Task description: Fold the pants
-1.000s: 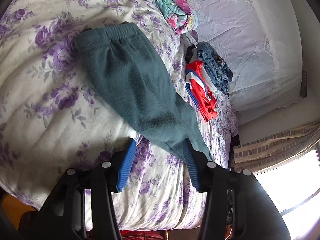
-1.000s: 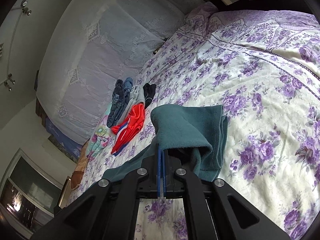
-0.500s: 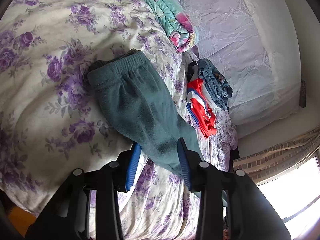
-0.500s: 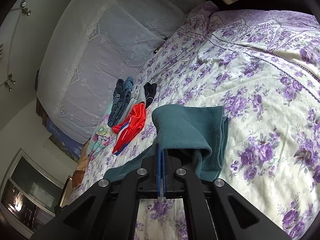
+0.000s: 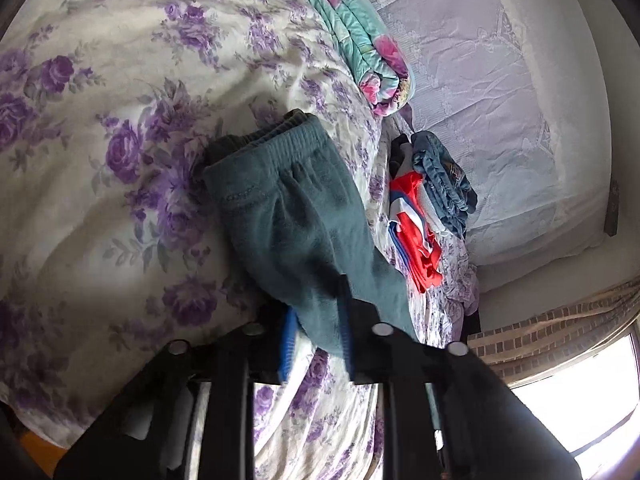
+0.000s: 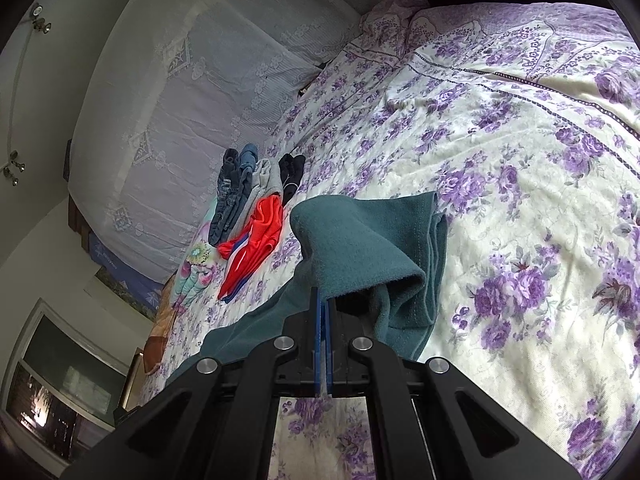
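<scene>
Teal fleece pants (image 5: 296, 216) lie on the purple-flowered bedspread (image 5: 100, 80), waistband at the far end. My left gripper (image 5: 316, 320) has its blue-padded jaws part-closed around the leg end of the pants, cloth between them. In the right wrist view the pants (image 6: 360, 240) bunch up at the cuff end, and my right gripper (image 6: 322, 304) is shut on a fold of that cloth, lifting it slightly off the bed.
A pile of folded clothes, red shorts (image 5: 416, 248) and denim (image 5: 440, 176), lies near the lace-covered headboard (image 5: 500, 100). A rolled floral quilt (image 5: 360, 40) sits beyond the waistband. A bright window (image 5: 580, 392) is at the lower right.
My left gripper has moved forward onto the pant leg and its jaws have closed in from wide open. The right gripper has stayed shut on the cloth, barely moving.
</scene>
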Demonstrator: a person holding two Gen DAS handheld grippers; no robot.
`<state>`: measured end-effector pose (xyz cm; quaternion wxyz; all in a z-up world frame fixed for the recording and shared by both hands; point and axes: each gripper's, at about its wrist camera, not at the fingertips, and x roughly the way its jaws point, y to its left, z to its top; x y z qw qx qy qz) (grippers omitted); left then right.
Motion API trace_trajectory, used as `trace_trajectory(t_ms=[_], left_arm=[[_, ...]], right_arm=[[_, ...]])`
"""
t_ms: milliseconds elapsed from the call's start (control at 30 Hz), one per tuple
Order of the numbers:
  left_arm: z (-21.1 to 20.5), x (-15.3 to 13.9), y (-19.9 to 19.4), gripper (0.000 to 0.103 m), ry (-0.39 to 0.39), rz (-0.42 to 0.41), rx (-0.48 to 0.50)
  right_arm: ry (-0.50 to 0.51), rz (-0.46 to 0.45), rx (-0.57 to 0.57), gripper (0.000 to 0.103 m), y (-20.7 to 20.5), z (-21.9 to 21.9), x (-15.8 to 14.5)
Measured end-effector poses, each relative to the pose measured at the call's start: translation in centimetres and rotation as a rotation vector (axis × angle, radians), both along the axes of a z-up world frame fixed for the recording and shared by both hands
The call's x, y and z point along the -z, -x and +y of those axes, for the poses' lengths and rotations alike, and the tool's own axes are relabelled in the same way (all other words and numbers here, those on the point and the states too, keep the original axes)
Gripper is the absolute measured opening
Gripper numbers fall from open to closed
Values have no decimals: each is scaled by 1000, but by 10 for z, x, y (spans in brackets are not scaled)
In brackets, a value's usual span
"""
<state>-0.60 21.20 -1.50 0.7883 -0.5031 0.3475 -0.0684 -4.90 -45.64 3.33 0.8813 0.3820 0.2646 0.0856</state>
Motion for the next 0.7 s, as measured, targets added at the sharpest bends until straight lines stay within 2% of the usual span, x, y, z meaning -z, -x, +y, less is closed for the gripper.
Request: trace_trajectory(t_ms=[33,133,300,400,500,600,700], left_arm=[[0,0,-1,4,7,-12,7],[0,-14,-2,4,-22,-59,27],[2,-71,-22,2,-98,-175,44],[-3,-95,-59,2,-130,-215,56],[-10,-108,-109,2,-189,-218,36],[-9,-109,-162,2,-203,-196,-5],[-7,-96,-211,2,-231,-147,-64]], right_arm=[[3,-4,5,2,0,-1,-1],[21,-25,16,2,1,-3,-8],[103,-25,12,2,-31,-8,-35],[144,-6,12,2,-75,-10,-49],[167,28,14,2,-133,-9,-57],[204,82,21,2,-198,-3,-57],[243,161,29,2,-263,4,-42]])
